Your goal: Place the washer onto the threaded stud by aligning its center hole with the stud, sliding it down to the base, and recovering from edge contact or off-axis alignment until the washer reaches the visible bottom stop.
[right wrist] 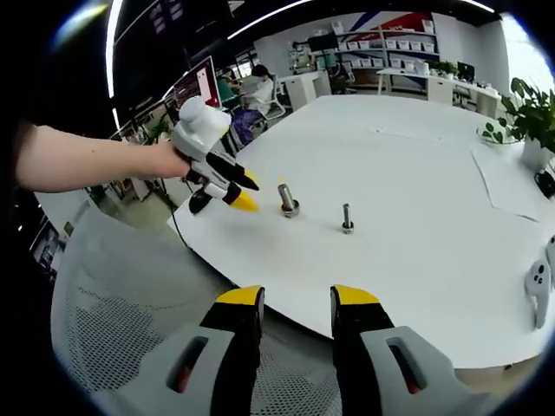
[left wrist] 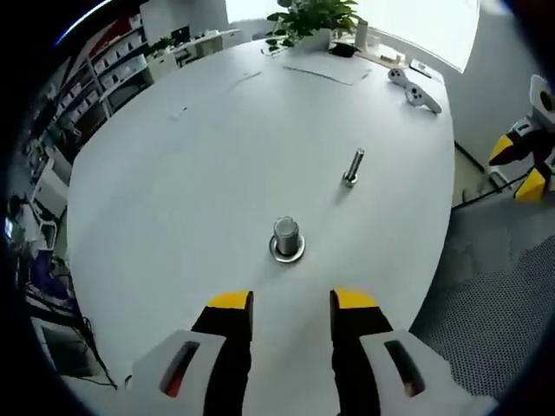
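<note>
Landmark for all entries: the threaded stud, standing upright on the white table, its long axis vertical.

1. Left gripper. Nearest item to the stud; yellow-tipped jaws stand apart with nothing between them. In the left gripper view the stud lies straight ahead of the gap, just beyond the tips and roughly centred on it. In the right gripper view the same tool, held by a person's hand, sits just beside the stud at the table's edge, tips pointing toward it.

2. Washer. A flat metal ring around the foot of the stud, lying level on the table; it appears to be at the bottom stop already, though whether it is fully seated cannot be told at this size. Seen in the right gripper view as a ring at the stud's base.

3. Bolt. A second, slimmer threaded piece standing beyond the stud, well apart from it, tilted in the fisheye; also in the right gripper view.

4. Right gripper. Off the table edge, well apart from the stud, over a grey mesh surface; jaws parted and empty. Judgement: the left gripper is much the nearer for any correction.

5. Far field. Potted plant and a controller at the table's far side.
</note>
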`<state>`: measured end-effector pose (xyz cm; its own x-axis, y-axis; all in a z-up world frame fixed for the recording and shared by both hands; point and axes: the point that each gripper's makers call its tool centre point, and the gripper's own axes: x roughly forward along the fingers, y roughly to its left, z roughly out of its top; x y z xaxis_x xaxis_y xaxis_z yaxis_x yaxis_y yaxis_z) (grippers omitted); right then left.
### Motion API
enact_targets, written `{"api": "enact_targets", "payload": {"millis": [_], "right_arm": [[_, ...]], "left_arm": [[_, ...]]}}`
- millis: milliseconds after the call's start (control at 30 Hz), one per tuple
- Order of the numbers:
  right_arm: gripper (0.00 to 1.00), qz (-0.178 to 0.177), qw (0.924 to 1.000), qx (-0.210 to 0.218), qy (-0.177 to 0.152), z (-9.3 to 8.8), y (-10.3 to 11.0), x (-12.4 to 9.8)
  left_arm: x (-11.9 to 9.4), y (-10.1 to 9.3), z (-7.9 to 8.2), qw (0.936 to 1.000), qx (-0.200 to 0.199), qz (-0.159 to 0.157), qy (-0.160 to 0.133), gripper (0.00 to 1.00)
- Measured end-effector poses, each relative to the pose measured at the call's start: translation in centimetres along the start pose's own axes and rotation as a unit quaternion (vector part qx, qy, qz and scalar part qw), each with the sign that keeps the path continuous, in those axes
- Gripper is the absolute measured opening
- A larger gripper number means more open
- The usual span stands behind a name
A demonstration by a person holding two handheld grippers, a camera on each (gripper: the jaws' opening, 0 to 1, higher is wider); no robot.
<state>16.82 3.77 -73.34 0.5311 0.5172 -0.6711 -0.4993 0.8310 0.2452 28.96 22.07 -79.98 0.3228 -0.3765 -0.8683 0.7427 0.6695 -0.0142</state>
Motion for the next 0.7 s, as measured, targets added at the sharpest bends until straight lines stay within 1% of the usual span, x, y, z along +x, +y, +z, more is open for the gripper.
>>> {"api": "enact_targets", "payload": {"millis": [33,100,233,300,367,400,433,467,500,533,600,667,700], "right_arm": [[0.33,0.000,1.0000,0.000,0.000,0.0,0.0,0.0],[0.33,-0.001,1.0000,0.000,-0.001,0.1,-0.1,0.0],[0.33,0.002,1.0000,-0.004,-0.001,0.1,0.1,0.0],[0.33,0.003,1.0000,-0.008,0.000,0.1,0.1,0.1],[0.33,0.004,0.9999,-0.009,0.000,0.1,0.2,0.0],[0.33,0.004,0.9999,-0.009,-0.001,0.1,0.2,0.0],[0.33,0.005,0.9999,-0.009,-0.001,0.1,0.2,0.0],[0.33,0.005,0.9999,-0.009,-0.002,0.1,0.2,0.0],[0.33,0.005,0.9999,-0.009,-0.002,0.2,0.3,0.0],[0.33,0.006,0.9999,-0.009,-0.003,0.2,0.3,0.0],[0.33,0.007,0.9999,-0.011,-0.002,0.2,0.4,0.0],[0.33,0.008,0.9999,-0.011,-0.002,0.2,0.4,0.0],[0.33,0.008,0.9999,-0.011,-0.002,0.2,0.4,0.0]], "left_arm": [[-0.5,-0.1,0.1,0.9999,-0.009,0.002,-0.013,0.34],[-1.2,-0.2,0.1,0.9994,-0.021,0.006,-0.027,0.34],[-2.6,-0.6,-0.9,0.9986,-0.031,0.012,-0.041,0.34],[-3.4,-0.7,-1.4,0.9976,-0.044,0.016,-0.051,0.34],[-4.3,-0.7,-1.7,0.9947,-0.072,0.022,-0.071,0.35],[-4.9,-0.6,-1.7,0.9924,-0.082,0.024,-0.088,0.36],[-5.3,-0.5,-1.9,0.9914,-0.087,0.027,-0.094,0.36],[-5.8,-0.3,-2.4,0.9908,-0.093,0.031,-0.093,0.36],[-5.9,-0.3,-2.5,0.9906,-0.096,0.031,-0.093,0.36],[-6.3,-0.2,-2.8,0.9892,-0.106,0.031,-0.096,0.36],[-6.9,-0.2,-3.1,0.9871,-0.119,0.031,-0.103,0.36],[-7.7,-0.1,-3.3,0.9859,-0.122,0.038,-0.108,0.37],[-8.2,-0.1,-3.3,0.9840,-0.129,0.042,-0.115,0.37]]}}
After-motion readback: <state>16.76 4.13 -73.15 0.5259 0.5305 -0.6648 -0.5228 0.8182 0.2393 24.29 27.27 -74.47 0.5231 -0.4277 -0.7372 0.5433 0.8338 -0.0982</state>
